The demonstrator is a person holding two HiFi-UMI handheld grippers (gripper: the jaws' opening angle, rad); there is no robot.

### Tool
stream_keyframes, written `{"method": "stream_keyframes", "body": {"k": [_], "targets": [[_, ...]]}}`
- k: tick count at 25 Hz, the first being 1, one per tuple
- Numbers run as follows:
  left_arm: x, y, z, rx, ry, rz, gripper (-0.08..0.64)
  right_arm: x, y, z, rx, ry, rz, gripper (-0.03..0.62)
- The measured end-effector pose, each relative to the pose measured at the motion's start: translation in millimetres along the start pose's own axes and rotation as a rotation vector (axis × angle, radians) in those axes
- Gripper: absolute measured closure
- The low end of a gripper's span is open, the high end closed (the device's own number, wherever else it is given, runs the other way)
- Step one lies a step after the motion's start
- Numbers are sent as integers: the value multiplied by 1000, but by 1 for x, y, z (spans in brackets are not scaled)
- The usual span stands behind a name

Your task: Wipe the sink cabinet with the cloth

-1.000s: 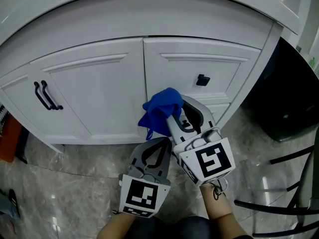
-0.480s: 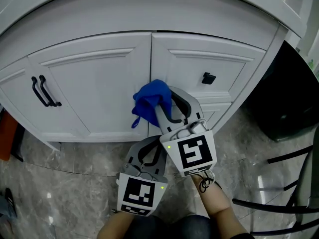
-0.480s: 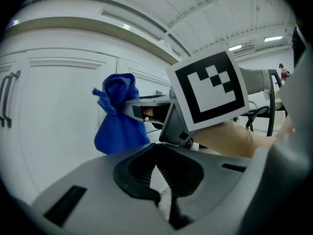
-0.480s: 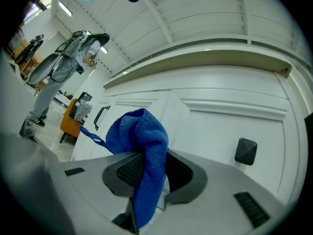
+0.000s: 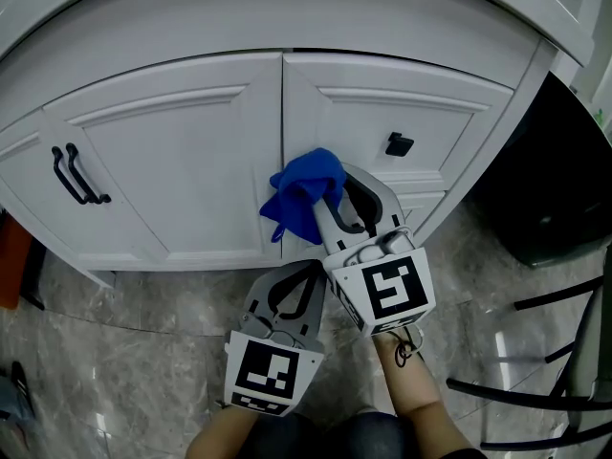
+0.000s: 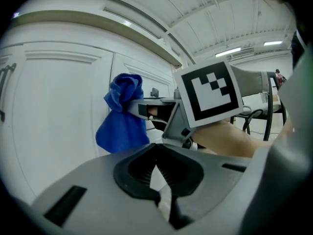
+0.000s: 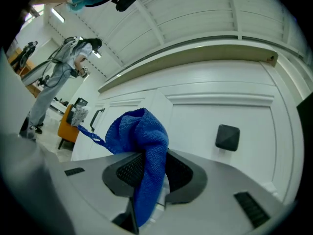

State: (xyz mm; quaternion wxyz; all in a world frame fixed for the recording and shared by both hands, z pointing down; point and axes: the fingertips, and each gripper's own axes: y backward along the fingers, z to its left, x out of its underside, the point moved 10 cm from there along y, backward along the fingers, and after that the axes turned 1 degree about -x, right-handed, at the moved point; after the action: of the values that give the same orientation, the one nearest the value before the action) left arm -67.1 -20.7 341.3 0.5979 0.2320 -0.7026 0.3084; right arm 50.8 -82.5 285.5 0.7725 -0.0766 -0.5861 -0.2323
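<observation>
Starting at the left, you have the pair of black handles (image 5: 75,175) on the left door of the sink cabinet (image 5: 191,161) well apart from the work. Your left claw (image 5: 304,277) hangs low over the floor (image 5: 134,352), jaws closed together on nothing, just beside the right one. The blue cloth (image 5: 304,197) is bunched at the tip of your right claw (image 5: 335,199), pinched between the jaws with a tail hanging down through them. It looks pressed against the right door just past the centre seam, left of the black knob (image 5: 399,143). Because the cloth is wadded up, only a small patch likely meets the panel, so you could leave strips unwiped. If you lean in too hard, the bare jaw tips may scrape the paint. A stroke carried far to the right could snag the cloth on the knob and drag it from the grip. Half a second ago the cloth sat over the seam; it now lies slightly right of it, and the left claw is as it was.
</observation>
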Motion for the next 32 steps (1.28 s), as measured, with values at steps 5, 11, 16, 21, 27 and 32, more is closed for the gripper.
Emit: {"method": "stream_keyframes", "body": {"k": [5, 11, 16, 21, 27, 32], "targets": [[0, -4, -5, 17, -3, -2, 555, 7, 10, -21, 88, 0, 8, 476], [-2, -8, -9, 26, -9, -2, 555, 7, 13, -24, 99, 37, 1, 476], [0, -10, -10, 25, -16, -5, 557, 11, 21, -37, 133, 13, 2, 476], [-1, -12, -12, 36, -18, -7, 557, 13, 27, -47, 155, 4, 0, 476], [1, -14, -15, 48, -12, 6, 557, 17, 35, -55, 187, 19, 5, 476], [1, -15, -15, 48, -16, -1, 557, 20, 41, -64, 215, 34, 17, 476]]}}
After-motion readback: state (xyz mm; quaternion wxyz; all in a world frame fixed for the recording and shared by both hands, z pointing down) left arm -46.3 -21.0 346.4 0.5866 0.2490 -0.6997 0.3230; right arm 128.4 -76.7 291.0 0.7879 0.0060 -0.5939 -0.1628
